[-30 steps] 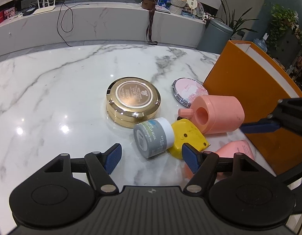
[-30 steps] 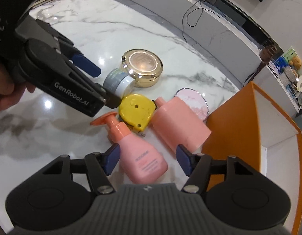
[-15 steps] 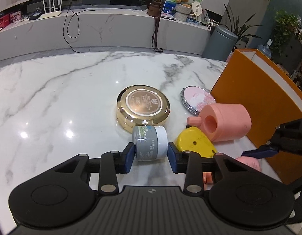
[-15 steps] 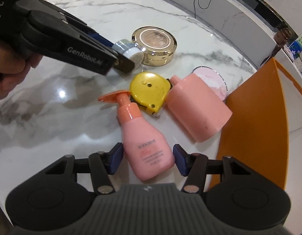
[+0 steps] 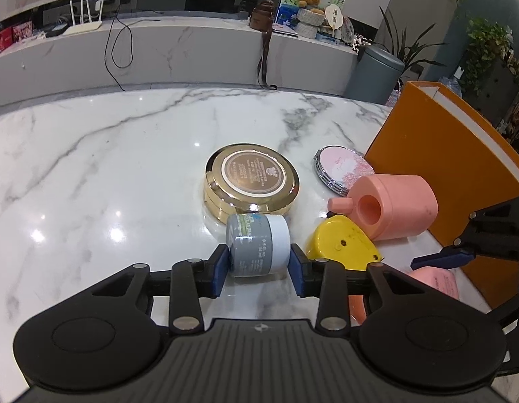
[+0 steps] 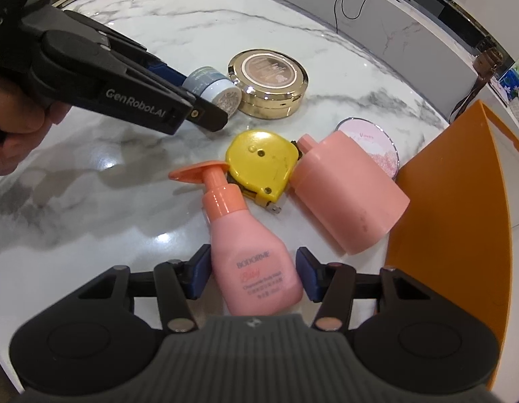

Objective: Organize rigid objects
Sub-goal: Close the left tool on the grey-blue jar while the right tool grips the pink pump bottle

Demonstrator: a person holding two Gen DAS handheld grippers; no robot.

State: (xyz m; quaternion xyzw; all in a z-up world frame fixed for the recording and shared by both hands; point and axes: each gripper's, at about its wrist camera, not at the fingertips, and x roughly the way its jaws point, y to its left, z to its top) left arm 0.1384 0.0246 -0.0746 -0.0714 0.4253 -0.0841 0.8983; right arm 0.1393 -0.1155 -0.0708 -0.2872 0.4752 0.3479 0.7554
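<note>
While clamped, jar (image 5: 257, 244) sideways, cap rightward.

Grey white-lidded jar (image 5: 257, 249) sideways beside gold tin (image 5: 252, 179); pink pump bottle (image 6: 251, 253), yellow tape measure (image 6: 262, 164), pink cylinder (image 6: 348, 198) flat by orange box (image 6: 447, 201).

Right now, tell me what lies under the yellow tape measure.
The yellow tape measure overlaps the orange pump head of the pink pump bottle and otherwise sits on the marble table. Its black underside and metal tape tip peek out; anything else beneath is covered.
</note>
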